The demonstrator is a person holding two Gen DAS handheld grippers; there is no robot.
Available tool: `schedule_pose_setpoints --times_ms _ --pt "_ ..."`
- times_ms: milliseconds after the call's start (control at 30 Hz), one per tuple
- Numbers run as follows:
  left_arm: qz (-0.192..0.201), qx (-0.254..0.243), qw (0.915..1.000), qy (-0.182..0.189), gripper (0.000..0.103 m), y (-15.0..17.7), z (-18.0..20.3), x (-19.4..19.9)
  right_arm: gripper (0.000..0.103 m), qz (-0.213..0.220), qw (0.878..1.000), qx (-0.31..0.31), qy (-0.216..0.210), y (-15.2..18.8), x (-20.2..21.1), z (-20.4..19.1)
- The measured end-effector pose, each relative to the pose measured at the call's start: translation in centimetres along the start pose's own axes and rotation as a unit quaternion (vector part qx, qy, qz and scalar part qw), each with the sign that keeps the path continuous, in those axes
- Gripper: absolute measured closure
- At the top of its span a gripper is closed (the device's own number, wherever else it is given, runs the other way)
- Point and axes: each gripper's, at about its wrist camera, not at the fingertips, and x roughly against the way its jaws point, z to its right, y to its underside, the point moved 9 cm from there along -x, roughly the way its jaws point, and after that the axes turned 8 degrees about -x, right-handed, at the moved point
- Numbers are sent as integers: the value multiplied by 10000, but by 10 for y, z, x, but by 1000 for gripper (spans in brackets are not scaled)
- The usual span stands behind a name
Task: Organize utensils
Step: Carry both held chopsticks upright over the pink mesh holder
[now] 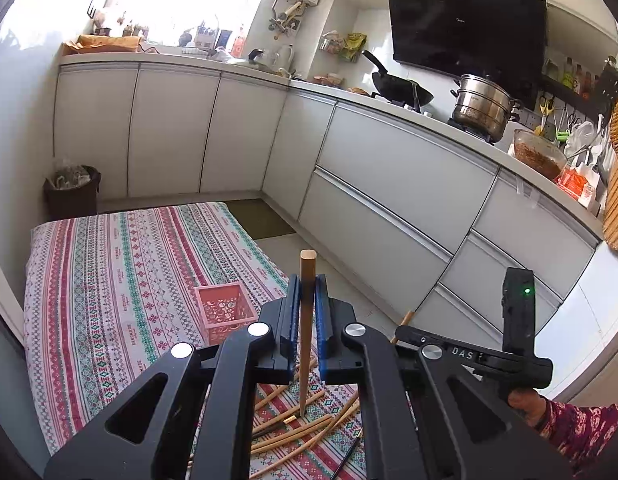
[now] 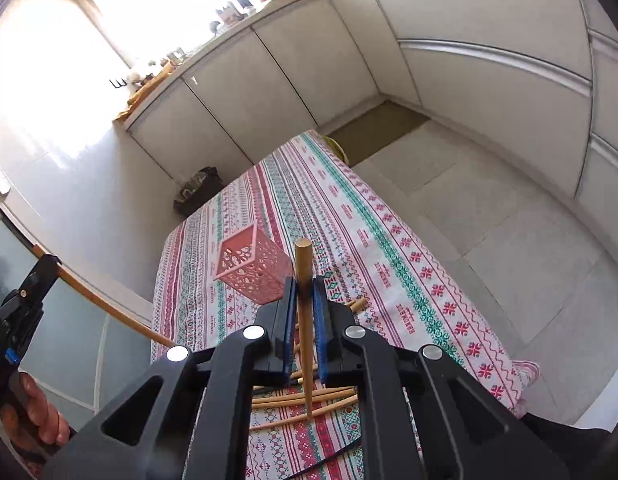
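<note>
Pink perforated basket (image 1: 225, 312) stands upright on the patterned cloth (image 1: 109, 280) covering a low table; its interior, seen from above in the left wrist view, shows no utensil inside. In the right wrist view the same basket (image 2: 251, 268) appears just left of the raised stick.

Left gripper (image 1: 307, 280): jaws clenched on one wooden chopstick (image 1: 307, 320), held upright between the blue pads, blunt end above the fingertips, pointed end down over the pile.

Right gripper (image 2: 305, 284): jaws likewise clenched on a second chopstick (image 2: 304, 320), blunt end up, tip down.

Loose chopsticks (image 1: 301, 428) lie crossed on the cloth below both grippers, near the table's near edge and apart from the basket; a thin black cable (image 1: 345, 460) crosses the cloth beside them.

Surroundings: white cabinets (image 1: 389, 168) run along two walls; a wok (image 1: 401, 88) and a steel pot (image 1: 485, 106) sit on the counter; a dark bin (image 1: 71, 190) stands on the floor beyond the table's far corner. A hand (image 1: 525, 402) with a patterned sleeve holds the right gripper's handle at lower right of the left wrist view.
</note>
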Motion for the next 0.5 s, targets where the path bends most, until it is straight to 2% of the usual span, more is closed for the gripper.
schedule_pose_setpoints --times_ms 300,500 --pt "291 106 9991 -273 96 -32 -5 -2 95 301 9991 58 -282 -42 43 -21" --pt "516 97 9959 -743 96 -68 -24 -7 95 323 9970 -241 -658 -84 51 -38"
